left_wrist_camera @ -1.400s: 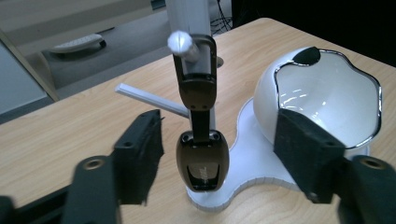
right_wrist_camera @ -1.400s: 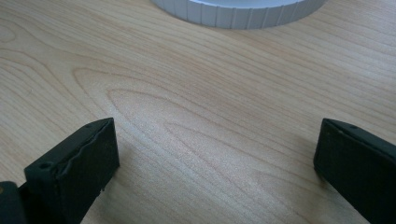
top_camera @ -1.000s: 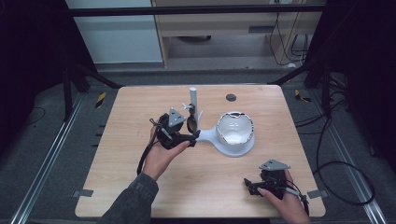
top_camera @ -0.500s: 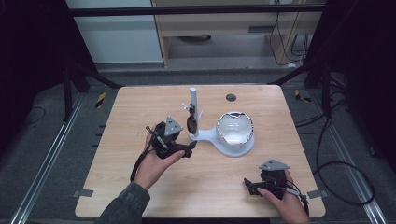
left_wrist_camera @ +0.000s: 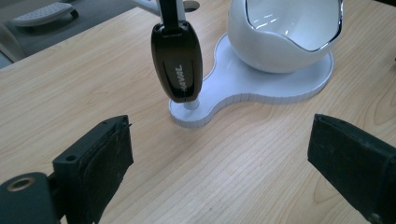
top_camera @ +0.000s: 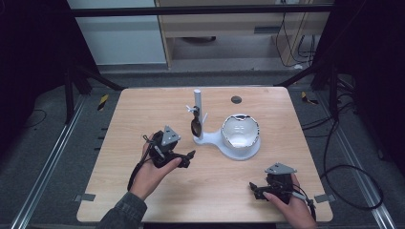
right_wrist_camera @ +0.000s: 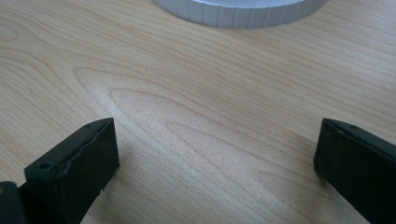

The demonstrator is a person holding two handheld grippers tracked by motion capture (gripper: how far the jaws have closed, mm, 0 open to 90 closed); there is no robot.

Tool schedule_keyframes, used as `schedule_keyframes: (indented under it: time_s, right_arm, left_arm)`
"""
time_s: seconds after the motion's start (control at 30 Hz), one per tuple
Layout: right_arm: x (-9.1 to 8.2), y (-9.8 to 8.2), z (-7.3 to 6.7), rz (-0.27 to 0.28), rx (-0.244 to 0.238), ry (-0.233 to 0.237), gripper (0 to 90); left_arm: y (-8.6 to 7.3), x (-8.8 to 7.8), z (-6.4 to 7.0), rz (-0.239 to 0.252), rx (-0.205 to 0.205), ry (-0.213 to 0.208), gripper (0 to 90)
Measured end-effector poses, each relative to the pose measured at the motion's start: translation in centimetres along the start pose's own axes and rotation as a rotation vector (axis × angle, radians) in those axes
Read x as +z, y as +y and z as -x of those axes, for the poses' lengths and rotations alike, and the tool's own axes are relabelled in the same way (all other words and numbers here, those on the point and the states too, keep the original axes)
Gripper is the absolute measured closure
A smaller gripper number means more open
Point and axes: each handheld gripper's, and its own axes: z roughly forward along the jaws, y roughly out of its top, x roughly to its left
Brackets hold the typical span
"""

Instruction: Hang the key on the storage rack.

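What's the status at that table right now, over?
Left gripper open, jaws just widened, nothing between them. Right gripper open, resting near table edge. Dark key fob hangs on white stand. Nothing in between.

Right gripper (right_wrist_camera: 215,163) jaws wide apart over bare table (right_wrist_camera: 196,93); white base (right_wrist_camera: 243,11) (perhaps a stand's) ahead.

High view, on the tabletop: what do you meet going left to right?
Left gripper → dark key fob hanging on the white stand's post → white bowl → right gripper.
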Motion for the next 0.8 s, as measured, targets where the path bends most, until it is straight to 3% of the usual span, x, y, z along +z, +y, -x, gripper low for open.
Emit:
schedule_keyframes:
  time_s: [0.13, 0.33, 0.63, 0.8]
  right_arm:
    - [0.0, 0.0, 0.0, 0.0, 0.0, 0.0, 0.3]
    - [0.0, 0.0, 0.0, 0.0, 0.001, -0.001, 0.3]
    - [0.0, 0.0, 0.0, 0.0, 0.002, -0.002, 0.3]
    - [0.0, 0.0, 0.0, 0.0, 0.002, -0.002, 0.3]
  left_arm:
    - [-0.8, -0.2, -0.4, -0.006, -0.011, 0.0, 5.3]
    - [-2.0, -0.8, -0.9, -0.016, 0.012, -0.015, 5.2]
    - [-3.4, -0.8, -1.2, -0.023, -0.001, -0.025, 4.9]
    - [-4.3, -0.7, -1.1, -0.031, 0.018, -0.035, 5.2]
